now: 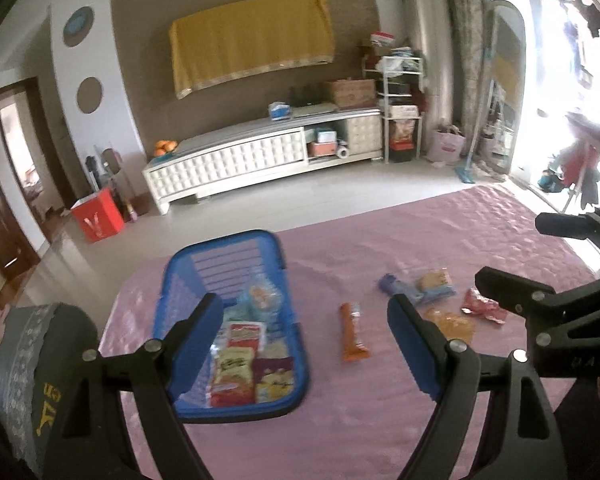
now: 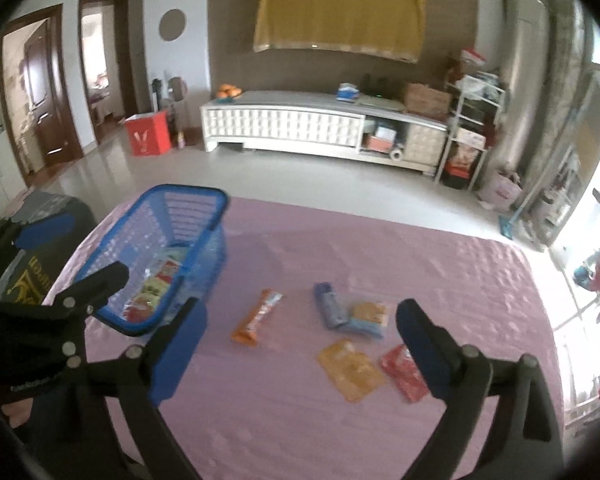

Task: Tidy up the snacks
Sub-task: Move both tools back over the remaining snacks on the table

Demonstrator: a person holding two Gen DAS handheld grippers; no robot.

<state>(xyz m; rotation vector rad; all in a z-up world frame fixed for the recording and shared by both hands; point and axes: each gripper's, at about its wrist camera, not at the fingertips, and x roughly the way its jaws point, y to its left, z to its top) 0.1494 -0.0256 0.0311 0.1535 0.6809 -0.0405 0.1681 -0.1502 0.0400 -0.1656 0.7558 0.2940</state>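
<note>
- On the pink tablecloth [image 2: 300, 420], five snack packets are lying loose to the right of a blue basket [image 2: 214, 194].
- Both grippers are hovering above the cloth with their jaws spread wide and nothing between them: the left gripper [image 1: 302, 320] is hanging over the gap between the basket and the orange bar, and the right gripper [image 2: 300, 322] is hanging over the loose packets.
- An orange bar [image 2: 256, 316] is lying nearest the basket, apart from the rest.
- A purple packet [image 2: 330, 306] is touching a blue cracker packet [image 2: 368, 318] just to its right.
- Nearer the camera, an orange-yellow pouch [image 2: 350, 368] is lying just beside a red packet [image 2: 402, 372], whose right end is hidden behind a finger of the right gripper.
- The basket [image 1: 278, 248] is already holding several packets, among them a yellow-and-red bag [image 1: 232, 376] and a purple-and-yellow bag [image 1: 274, 378] side by side at the near end.
- Beyond the table, a white cabinet [image 2: 284, 124] is standing against the brown wall, with a red box [image 2: 148, 134] on the floor to its left.
</note>
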